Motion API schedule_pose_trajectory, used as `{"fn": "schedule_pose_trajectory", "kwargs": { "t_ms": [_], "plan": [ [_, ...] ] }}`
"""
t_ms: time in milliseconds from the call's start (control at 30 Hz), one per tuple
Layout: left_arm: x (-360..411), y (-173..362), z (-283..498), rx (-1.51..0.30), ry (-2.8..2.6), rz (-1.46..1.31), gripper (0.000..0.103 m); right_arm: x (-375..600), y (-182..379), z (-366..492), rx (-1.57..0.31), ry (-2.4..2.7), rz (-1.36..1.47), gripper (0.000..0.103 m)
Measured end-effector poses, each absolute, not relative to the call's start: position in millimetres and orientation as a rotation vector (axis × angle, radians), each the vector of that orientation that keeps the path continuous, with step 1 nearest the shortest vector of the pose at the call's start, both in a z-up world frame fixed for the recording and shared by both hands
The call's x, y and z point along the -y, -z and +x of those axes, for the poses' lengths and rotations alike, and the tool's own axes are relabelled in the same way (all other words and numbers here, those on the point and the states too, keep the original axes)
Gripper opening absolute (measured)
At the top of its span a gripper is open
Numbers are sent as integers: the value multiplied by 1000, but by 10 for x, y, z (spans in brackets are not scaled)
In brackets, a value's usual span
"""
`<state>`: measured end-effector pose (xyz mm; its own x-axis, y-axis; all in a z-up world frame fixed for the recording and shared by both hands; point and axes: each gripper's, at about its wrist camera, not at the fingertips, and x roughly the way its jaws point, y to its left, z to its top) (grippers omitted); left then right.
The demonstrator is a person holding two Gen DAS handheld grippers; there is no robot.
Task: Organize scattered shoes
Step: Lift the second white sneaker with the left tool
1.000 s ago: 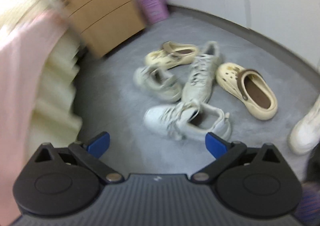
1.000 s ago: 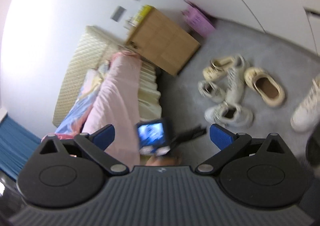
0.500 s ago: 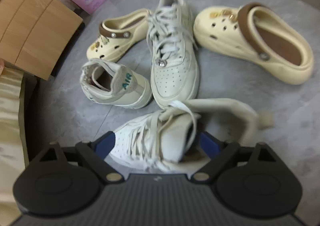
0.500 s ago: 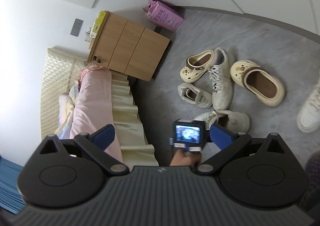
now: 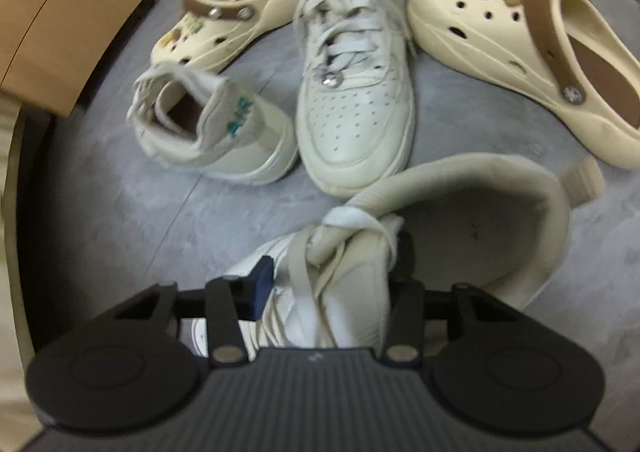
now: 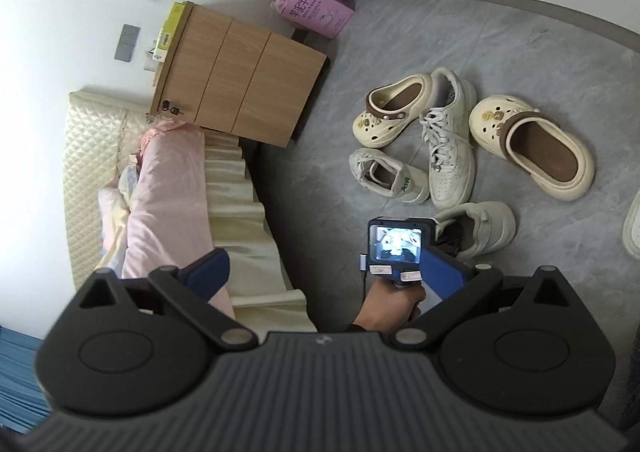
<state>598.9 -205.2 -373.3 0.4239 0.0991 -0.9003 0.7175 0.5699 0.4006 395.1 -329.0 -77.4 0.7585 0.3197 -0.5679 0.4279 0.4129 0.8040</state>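
Observation:
Several pale shoes lie scattered on the grey floor. My left gripper [image 5: 328, 276] is shut on the tongue and side of a white sneaker [image 5: 460, 228] right below it; this sneaker also shows in the right wrist view [image 6: 480, 228]. Beyond lie a high-top marked AIR [image 5: 216, 132], a laced white sneaker [image 5: 352, 92] and two cream clogs with brown straps [image 5: 228, 28] [image 5: 532, 52]. My right gripper [image 6: 332, 272] is open and empty, held high above the floor, looking down on the left gripper [image 6: 396, 248] and the shoes.
A wooden drawer cabinet [image 6: 240, 80] stands left of the shoes, with a pink carton [image 6: 312, 8] behind it. A bed with cream skirt and pink cover [image 6: 168, 188] is at the left. Another white shoe [image 6: 632, 228] sits at the right edge.
My left gripper has dropped down onto the nearest white sneaker and closed on its tongue. The right gripper has shifted slightly and stays open.

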Motion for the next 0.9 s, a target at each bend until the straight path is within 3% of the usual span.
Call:
{"fn": "schedule_pose_trajectory", "kwargs": {
  "t_ms": [300,633,733,800,900],
  "plan": [
    [1778,3610,5884,-1423,274,642,39,3265,668,3728,-712,94,1141,103],
    [1776,3537,4736,-1434,364,701,51,3372,579,3698,-717,100,1049,103],
    [1704,3495,4589,-1441,369,677,65,3376,618,3700,-758,103,1007,103],
    [1639,3446,4588,-1446,386,603,90,3392,644,3700,-779,105,991,103],
    [1622,3327,4598,-1347,430,577,92,3381,623,3702,-788,109,961,103]
  ]
}}
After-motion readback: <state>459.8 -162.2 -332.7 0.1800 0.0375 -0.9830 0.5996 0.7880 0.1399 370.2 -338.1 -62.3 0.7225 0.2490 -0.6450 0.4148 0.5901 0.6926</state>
